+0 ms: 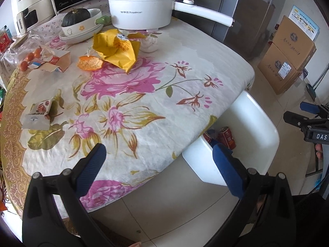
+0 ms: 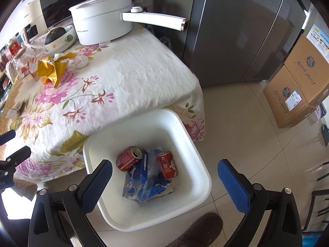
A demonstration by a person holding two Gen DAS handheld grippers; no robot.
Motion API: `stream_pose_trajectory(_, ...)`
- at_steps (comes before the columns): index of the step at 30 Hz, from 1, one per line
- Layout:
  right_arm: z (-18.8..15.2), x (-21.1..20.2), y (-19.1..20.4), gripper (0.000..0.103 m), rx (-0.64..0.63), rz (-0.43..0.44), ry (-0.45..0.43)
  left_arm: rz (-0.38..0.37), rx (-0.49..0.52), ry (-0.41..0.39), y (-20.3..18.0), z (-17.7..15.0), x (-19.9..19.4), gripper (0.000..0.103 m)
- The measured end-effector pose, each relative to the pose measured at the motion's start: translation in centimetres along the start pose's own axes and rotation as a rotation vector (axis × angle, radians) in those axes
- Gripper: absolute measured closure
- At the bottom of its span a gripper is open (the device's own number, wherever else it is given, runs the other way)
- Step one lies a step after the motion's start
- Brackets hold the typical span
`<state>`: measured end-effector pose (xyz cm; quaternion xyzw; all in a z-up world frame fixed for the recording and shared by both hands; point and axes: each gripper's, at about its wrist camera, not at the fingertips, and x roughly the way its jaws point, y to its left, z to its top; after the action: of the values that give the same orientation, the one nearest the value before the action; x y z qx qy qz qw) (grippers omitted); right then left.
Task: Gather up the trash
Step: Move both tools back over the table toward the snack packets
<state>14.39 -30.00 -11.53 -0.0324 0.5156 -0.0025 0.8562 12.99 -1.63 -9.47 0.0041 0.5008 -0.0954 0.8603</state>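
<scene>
Right gripper [image 2: 164,175] hangs over the white bin [image 2: 197,156], jaws spread wide, nothing between them. Bin stands on the tiled floor just beside the table corner, partly under the hanging cloth. Inside it: two red cans [image 2: 129,158], one lying on its side, one more upright at right; a blue carton [image 2: 136,175] and a clear plastic wrapper lie between and below them. Left gripper [image 1: 159,161] hovers above the near edge of the floral tablecloth [image 1: 127,94], jaws likewise wide and empty, its right finger over the bin rim. Trash on the table: a small crumpled carton [image 1: 40,113] near the left edge, a crumpled yellow paper bag [image 1: 117,49] toward the far side, an orange peel [image 1: 89,62] touching the bag's left side, a torn brown carton [image 1: 57,61] left of that. Beyond them, a white electric pot [image 1: 141,10] with a long handle, stacked bowls holding a dark green squash [image 1: 75,17]. Grey fridge and stacked cardboard boxes [image 2: 298,82] stand well apart, at right.
</scene>
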Motion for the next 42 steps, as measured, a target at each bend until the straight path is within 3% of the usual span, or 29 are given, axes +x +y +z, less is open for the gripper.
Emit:
stream_pose_trajectory(7,0.8,0.2,3.0,0.0,-0.013,0.053,-0.01,0.0,-0.098,-0.054,3.8,-0.2,-1.1,0.0)
stream_pose_trajectory(16,2.1,0.4,8.5,0.0,-0.069,0.099,-0.039,0.023,-0.206,-0.068,8.5,-0.9,-2.2,0.0)
stream_pose_trajectory(30,4.3,1.8,14.2,0.0,-0.085,0.141,-0.058,0.138,-0.382,-0.092,18.8,-2.1,-3.0,0.0)
stream_pose_trajectory(35,5.2,2.7,15.9,0.0,-0.078,0.157,-0.058,0.161,-0.386,-0.077,20.8,-2.1,-1.6,0.0)
stream_pose_trajectory(42,6.3,4.3,17.7,0.0,-0.061,0.177,-0.045,0.201,-0.295,-0.041,21.1,-1.3,1.3,0.0)
